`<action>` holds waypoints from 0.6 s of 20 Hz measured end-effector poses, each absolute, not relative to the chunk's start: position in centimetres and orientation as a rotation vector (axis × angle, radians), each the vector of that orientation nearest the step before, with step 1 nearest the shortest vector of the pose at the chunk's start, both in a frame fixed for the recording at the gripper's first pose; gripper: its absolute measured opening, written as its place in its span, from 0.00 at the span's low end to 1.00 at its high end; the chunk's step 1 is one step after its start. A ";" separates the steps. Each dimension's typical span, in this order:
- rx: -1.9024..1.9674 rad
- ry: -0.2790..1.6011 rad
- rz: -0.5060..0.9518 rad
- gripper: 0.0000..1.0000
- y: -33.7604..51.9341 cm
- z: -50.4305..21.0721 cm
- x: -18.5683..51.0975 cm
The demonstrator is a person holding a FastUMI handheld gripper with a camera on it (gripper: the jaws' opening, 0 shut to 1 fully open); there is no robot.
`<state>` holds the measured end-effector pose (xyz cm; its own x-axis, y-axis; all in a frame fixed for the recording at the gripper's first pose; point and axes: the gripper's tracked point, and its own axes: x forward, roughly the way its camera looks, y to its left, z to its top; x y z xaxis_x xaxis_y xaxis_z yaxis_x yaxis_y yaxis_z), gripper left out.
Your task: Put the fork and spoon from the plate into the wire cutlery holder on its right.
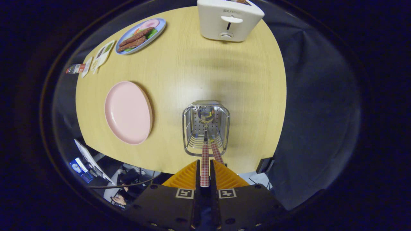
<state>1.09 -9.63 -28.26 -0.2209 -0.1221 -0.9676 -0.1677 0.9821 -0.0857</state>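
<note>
My gripper hangs above the wire cutlery holder, its orange fingers shut on a red-checked utensil handle. That handle runs down into the holder. A second red-checked handle leans inside the holder just to its right. A shiny spoon bowl lies at the holder's bottom; I cannot tell which handle it belongs to. The pink plate lies on the wooden table to the left of the holder.
A white toaster stands at the table's far side, beyond the holder. A blue plate with food and a few small packets lie at the far left. The table's near edge runs just under the fingers.
</note>
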 end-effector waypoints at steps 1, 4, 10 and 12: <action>-0.211 1.771 0.043 0.13 -9.5 -28.0 1.1; -0.204 1.684 0.055 0.17 -8.2 -27.1 0.9; -0.195 1.511 0.072 0.32 -5.0 -25.0 -0.6; -0.201 1.446 0.088 0.33 -3.9 -24.3 -0.8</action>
